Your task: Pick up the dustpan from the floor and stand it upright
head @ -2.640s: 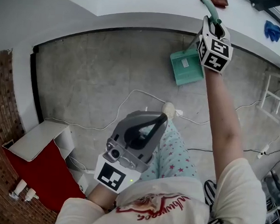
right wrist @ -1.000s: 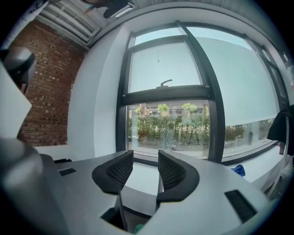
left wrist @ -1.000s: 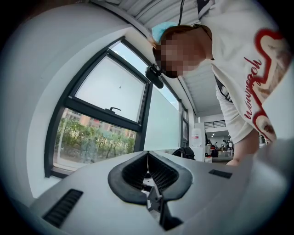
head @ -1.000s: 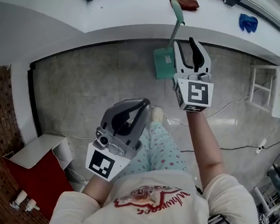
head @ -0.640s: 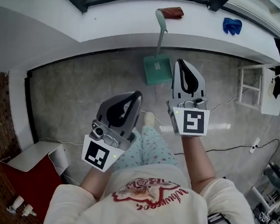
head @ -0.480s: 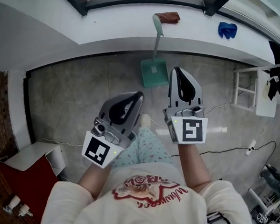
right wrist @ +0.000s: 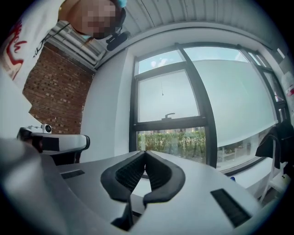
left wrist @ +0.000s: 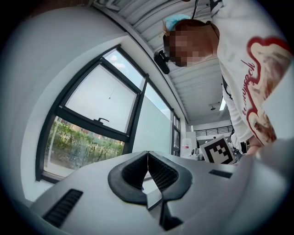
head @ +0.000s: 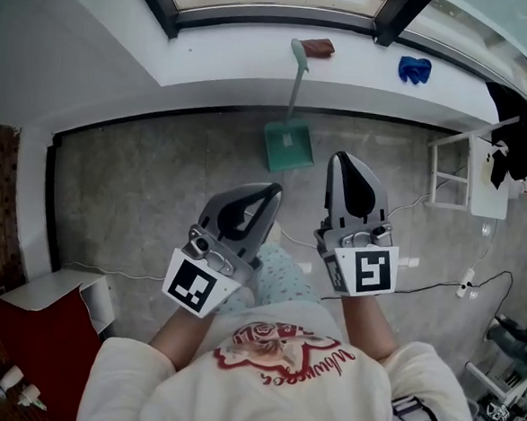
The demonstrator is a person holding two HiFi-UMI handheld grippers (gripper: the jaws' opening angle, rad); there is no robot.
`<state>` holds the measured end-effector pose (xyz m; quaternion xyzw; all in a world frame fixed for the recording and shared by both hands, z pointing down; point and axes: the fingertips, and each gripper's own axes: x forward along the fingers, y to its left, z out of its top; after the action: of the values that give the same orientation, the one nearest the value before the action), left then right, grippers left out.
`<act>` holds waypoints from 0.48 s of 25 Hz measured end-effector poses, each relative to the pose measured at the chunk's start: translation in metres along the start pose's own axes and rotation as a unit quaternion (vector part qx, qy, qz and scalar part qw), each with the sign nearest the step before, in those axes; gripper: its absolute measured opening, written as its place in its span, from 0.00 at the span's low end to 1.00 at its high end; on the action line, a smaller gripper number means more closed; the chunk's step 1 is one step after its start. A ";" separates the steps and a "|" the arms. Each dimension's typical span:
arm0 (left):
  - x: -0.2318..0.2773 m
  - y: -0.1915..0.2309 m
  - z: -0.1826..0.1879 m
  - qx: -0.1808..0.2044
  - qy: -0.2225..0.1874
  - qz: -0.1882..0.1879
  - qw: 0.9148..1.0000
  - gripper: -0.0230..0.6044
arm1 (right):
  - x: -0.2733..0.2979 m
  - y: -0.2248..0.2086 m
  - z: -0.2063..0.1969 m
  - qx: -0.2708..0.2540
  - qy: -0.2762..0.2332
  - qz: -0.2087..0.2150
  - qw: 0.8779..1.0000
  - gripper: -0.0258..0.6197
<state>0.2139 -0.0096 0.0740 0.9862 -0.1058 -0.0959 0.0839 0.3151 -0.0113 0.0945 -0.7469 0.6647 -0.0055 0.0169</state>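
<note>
Green dustpan (head: 288, 147) upright against white wall (head: 200, 91)

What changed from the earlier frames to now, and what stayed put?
The right gripper let go of the dustpan, drew back from it and shut empty. The dustpan stays upright against the ledge; the left gripper stays shut and empty.

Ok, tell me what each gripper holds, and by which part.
Nothing. The left gripper and right gripper are shut and empty; the dustpan stands against the wall, untouched.
</note>
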 end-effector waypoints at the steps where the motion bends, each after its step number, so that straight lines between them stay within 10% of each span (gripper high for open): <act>1: -0.014 -0.008 0.006 0.004 -0.003 0.002 1.000 0.07 | -0.013 0.009 0.004 0.000 0.000 -0.002 1.000 0.08; 12: -0.223 -0.131 0.055 0.073 0.028 0.006 0.997 0.07 | -0.200 0.187 0.043 0.021 -0.015 0.046 0.999 0.08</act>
<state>0.0134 0.1587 0.0350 0.9914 -0.1160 -0.0593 0.0153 0.1079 0.1662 0.0484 -0.7150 0.6977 -0.0078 0.0426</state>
